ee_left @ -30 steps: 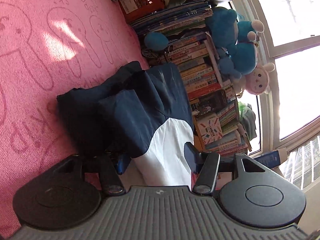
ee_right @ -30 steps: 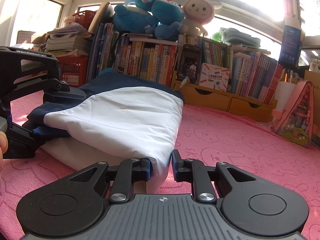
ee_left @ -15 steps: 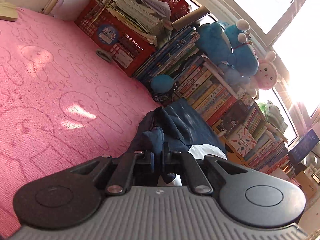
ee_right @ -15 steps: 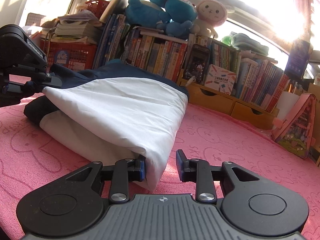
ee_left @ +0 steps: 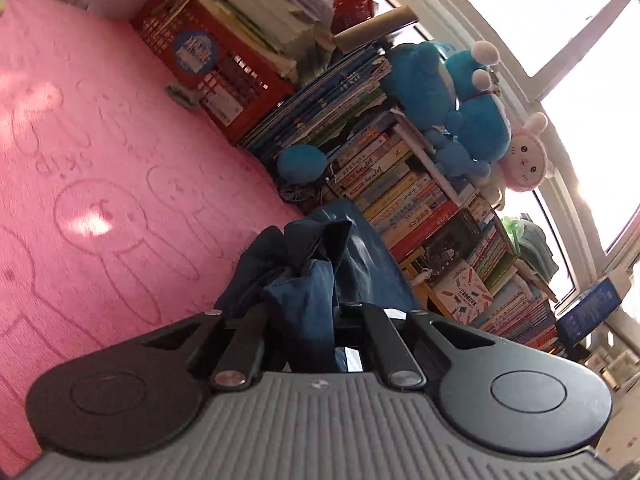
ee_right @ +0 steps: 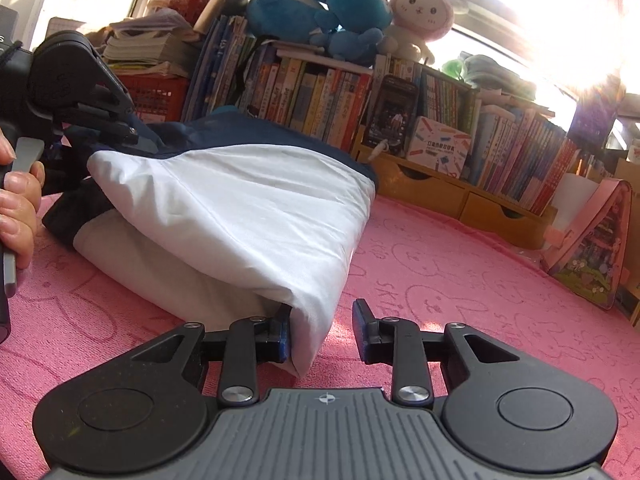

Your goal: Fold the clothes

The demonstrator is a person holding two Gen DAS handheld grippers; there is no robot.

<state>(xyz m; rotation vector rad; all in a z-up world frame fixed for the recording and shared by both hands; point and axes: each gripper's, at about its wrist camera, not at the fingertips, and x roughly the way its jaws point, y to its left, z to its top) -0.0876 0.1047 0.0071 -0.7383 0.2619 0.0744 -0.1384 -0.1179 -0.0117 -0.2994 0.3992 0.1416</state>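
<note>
A navy and white garment [ee_right: 240, 208] lies folded over on the pink mat [ee_right: 460, 280]. My right gripper [ee_right: 322, 334] stands open at the garment's near white corner, which hangs against the left finger [ee_right: 282, 338]; the right finger is clear of it. In the left wrist view, my left gripper [ee_left: 306, 320] is shut on a bunched navy part of the garment [ee_left: 316, 264], and the cloth hides its fingertips. The right wrist view shows the left gripper [ee_right: 120, 130] at the garment's far left, lifting the navy edge, with a person's hand [ee_right: 16, 200] on its handle.
A low bookshelf [ee_right: 320, 96] packed with books runs along the back, with plush toys [ee_right: 332, 8] on top and wooden drawers [ee_right: 460, 196] beneath. A red crate [ee_left: 224, 68] of papers stands at the left. A pink house-shaped case [ee_right: 592, 248] leans at the right.
My left gripper shut on the navy cloth and lifted it. My right gripper opened wider and let go of the white corner.
</note>
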